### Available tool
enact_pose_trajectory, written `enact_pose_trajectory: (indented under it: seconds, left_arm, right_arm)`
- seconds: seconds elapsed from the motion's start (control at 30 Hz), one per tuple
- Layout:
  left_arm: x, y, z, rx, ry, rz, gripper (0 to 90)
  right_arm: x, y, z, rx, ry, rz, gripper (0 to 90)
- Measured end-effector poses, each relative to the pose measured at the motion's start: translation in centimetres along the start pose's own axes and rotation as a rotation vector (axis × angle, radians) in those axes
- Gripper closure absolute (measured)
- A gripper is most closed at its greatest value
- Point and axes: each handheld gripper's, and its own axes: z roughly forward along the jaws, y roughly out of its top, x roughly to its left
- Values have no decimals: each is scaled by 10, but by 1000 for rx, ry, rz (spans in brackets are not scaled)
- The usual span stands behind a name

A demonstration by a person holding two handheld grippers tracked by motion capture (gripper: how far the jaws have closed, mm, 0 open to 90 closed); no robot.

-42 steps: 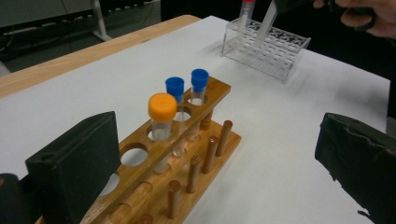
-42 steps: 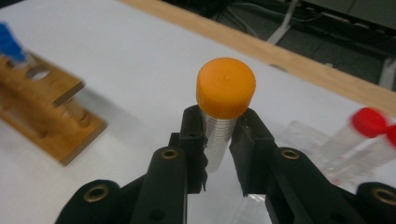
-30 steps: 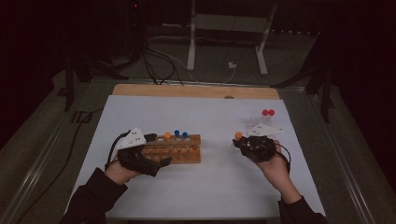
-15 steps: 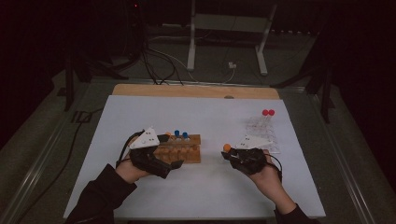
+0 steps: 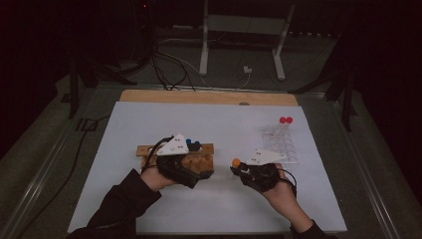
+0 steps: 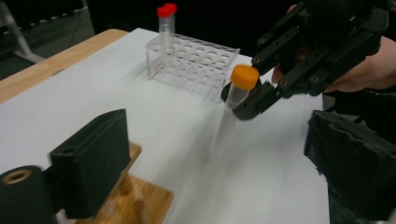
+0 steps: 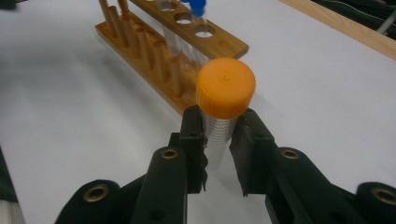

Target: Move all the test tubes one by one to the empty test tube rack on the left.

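Observation:
My right gripper (image 7: 218,135) is shut on a clear tube with an orange cap (image 7: 225,92), held upright just below the cap. In the high view this gripper (image 5: 239,169) sits right of the wooden rack (image 5: 149,149) and carries the orange-capped tube (image 5: 236,162). The left gripper (image 5: 204,172) hovers over the wooden rack's right part. Its jaws stand wide apart in the left gripper view (image 6: 219,149) and have just been closing a little. Only a corner of the wooden rack (image 6: 149,200) lies low between them, untouched. Blue-capped tubes (image 5: 193,145) stand in the rack.
A clear plastic rack (image 5: 281,142) stands at the right rear with two red-capped tubes (image 5: 285,120) in its far corner. A wooden strip (image 5: 209,97) runs along the far edge of the white table (image 5: 224,209). Cables and a metal stand lie on the floor beyond.
The right hand has carried the orange-capped tube left, away from the clear rack toward the wooden one. The left hand has moved right along the wooden rack.

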Motion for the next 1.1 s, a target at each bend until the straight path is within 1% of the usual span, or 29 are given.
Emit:
enact_pose_trajectory:
  seconds: [0.1,0.13,0.3,0.37,0.6,0.7,0.77,0.87,0.9,0.97,1.07,1.1]
  left_arm:
    - [-4,4,9,-5,-34,25,171]
    - [-5,6,12,-2,-42,31,172]
    - [-10,12,26,-4,-63,45,308]
    - [-11,14,32,8,-60,46,358]
    - [-14,16,49,16,-61,44,531]
    - [-16,16,54,28,-60,57,584]
    - [-16,16,56,35,-44,67,623]
    - [-16,16,59,44,-53,72,674]
    - [-17,16,59,46,-49,81,693]
    - [-18,17,60,53,-40,86,704]
    - [-19,18,59,49,-29,94,713]
    - [-19,18,59,46,-28,90,715]
  right_arm:
    - [2,1,1,-1,9,-1,747]
    - [3,1,1,-1,11,-5,747]
    - [5,1,3,2,18,-9,748]
    - [5,1,2,-1,23,-8,747]
    - [5,1,3,2,28,-8,747]
    - [6,1,3,3,32,-9,747]
    - [6,1,3,4,31,-12,747]
    - [6,1,4,5,30,-15,748]
    - [6,1,4,5,30,-14,747]
    - [5,1,4,8,31,-11,747]
    - [4,0,4,3,35,-3,746]
    - [4,1,4,2,36,-3,744]
